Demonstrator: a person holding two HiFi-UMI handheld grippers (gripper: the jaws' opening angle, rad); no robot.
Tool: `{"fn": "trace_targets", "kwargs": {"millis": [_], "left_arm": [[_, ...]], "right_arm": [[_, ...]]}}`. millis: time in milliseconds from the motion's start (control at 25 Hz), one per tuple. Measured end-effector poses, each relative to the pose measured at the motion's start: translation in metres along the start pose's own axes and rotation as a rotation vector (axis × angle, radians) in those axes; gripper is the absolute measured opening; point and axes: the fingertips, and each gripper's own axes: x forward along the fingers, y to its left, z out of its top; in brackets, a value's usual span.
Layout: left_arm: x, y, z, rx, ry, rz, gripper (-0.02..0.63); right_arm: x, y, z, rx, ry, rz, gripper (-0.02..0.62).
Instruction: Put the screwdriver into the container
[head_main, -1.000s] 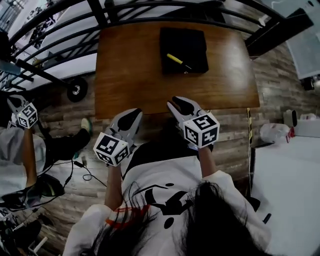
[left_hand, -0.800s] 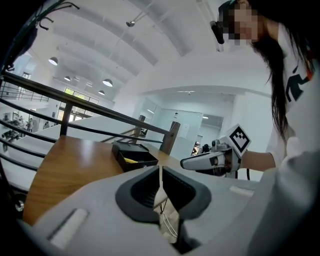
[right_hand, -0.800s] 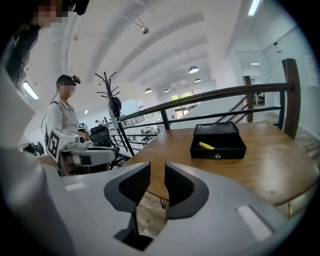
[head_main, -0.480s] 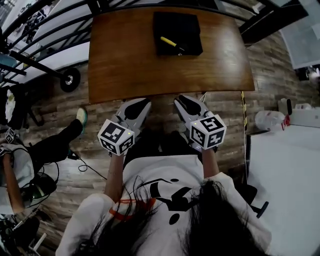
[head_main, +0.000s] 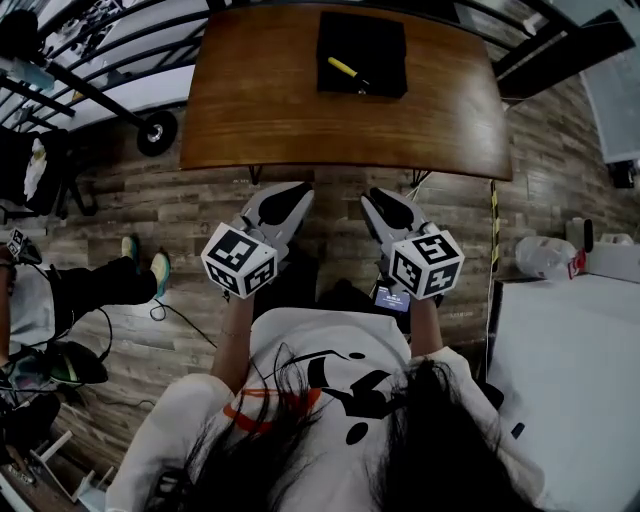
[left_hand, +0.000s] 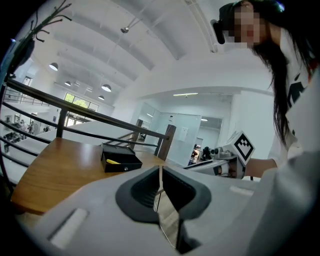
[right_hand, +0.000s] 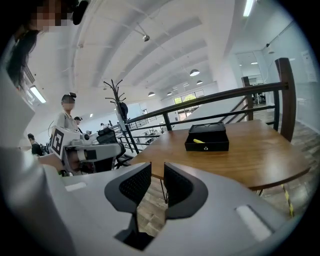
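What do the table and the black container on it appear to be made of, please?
The table looks like wood or veneer: brown with visible grain and a soft sheen. The container is matte black with straight walls; plastic or covered board, I cannot tell.

- I saw the container (head_main: 362, 53) was black, the screwdriver (head_main: 343, 68) handle yellow.
- The table (head_main: 260, 110) showed brown wood grain — the floor (head_main: 150, 200) grey-brown planks.
- The left gripper (head_main: 290, 196) and right gripper (head_main: 378, 203) were pale grey, their cubes marked in black-and-white squares.
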Motion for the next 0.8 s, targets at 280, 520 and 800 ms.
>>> {"fn": "trace_targets", "kwargs": {"millis": [280,520,800], "left_arm": [[-0.002,-0.072,-0.025,0.010,0.025,0.048,0.001],[-0.013,-0.114,-0.037,0.017,-0.001,0.110,0.002],[-0.019,-0.166,-0.046,0.036,-0.033,0.108,0.000]], "right_arm": [[-0.052,-0.003,-0.023,-0.015,-0.013,0.065,0.100],[-0.091,0.004,-0.041,-0.050,-0.018,0.114,0.097],[-0.134,0.014,-0.057,-0.085,-0.037,0.139,0.092]]}}
